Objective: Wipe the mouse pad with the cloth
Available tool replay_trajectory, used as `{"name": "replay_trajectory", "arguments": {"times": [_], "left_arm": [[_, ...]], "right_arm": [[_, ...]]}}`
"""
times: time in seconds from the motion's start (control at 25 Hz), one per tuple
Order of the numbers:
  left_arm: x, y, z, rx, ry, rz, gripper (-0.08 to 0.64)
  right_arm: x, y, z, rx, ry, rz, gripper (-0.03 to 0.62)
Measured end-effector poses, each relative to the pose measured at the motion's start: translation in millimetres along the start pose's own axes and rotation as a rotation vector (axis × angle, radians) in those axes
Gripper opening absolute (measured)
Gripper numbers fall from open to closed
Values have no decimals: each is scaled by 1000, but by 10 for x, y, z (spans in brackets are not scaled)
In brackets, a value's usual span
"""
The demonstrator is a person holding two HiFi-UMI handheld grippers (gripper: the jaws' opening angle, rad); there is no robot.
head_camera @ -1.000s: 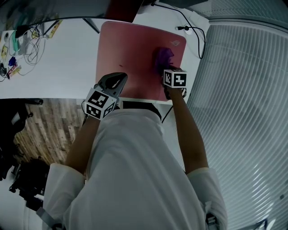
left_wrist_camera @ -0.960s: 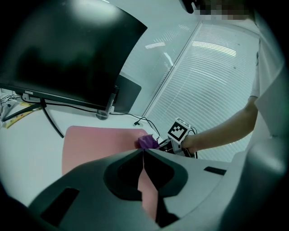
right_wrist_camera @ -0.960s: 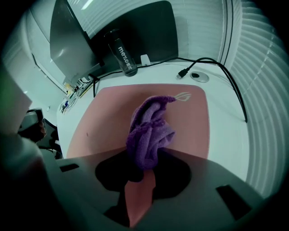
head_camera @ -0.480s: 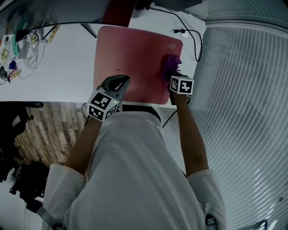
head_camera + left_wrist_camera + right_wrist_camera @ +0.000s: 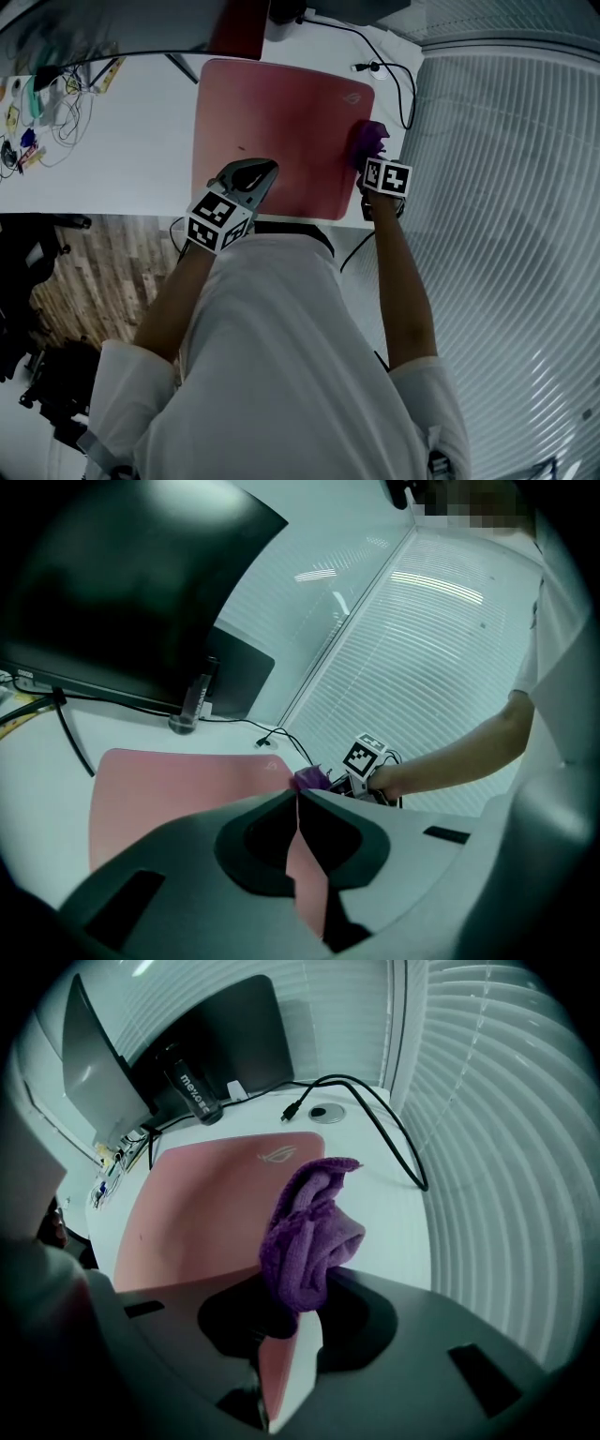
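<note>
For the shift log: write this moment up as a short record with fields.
Surface: pink mouse pad on a white desk
Tool: purple cloth, bunched, at the pad's right edge
Right gripper: fingers shut on the cloth
Left gripper: fingers together, nothing between them, over the pad's near edge
Nearby: black cable on the desk beyond the pad's right corner
Cloth pressing on pad: cannot tell
</note>
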State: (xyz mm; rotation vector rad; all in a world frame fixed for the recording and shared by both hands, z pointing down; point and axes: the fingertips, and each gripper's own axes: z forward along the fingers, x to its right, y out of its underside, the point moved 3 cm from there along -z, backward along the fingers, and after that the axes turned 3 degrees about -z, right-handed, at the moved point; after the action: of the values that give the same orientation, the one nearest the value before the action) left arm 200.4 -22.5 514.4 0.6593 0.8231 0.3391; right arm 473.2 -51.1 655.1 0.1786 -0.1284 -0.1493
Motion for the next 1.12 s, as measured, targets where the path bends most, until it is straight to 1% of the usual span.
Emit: {"name": "replay_trajectory", "arguments": {"times": [0.16, 0.32, 0.44, 0.56, 0.76, 0.96, 1.12], "left_arm": [[43, -71, -9, 6, 6, 24, 23], [47, -109, 18, 16, 19, 18, 23], [69, -156, 35, 22, 21, 27, 23], [34, -188, -25, 30, 7, 30, 23], [-110, -62, -228, 26, -38, -9, 23], [-299, 54, -374, 21, -77, -42, 23], [-400, 102, -438, 26, -90, -68, 23]], "right_arm": [[33, -143, -134, 16, -5, -1, 112], [-4, -371, -222, 37, -28, -30, 112], [30, -524, -207, 30, -11, -53, 112], [81, -639, -114, 8, 19, -59, 112], [158, -732, 76, -41, 78, -66, 112], [147, -836, 179, -61, 99, -66, 112], [20, -885, 216, -74, 115, -95, 112]]}}
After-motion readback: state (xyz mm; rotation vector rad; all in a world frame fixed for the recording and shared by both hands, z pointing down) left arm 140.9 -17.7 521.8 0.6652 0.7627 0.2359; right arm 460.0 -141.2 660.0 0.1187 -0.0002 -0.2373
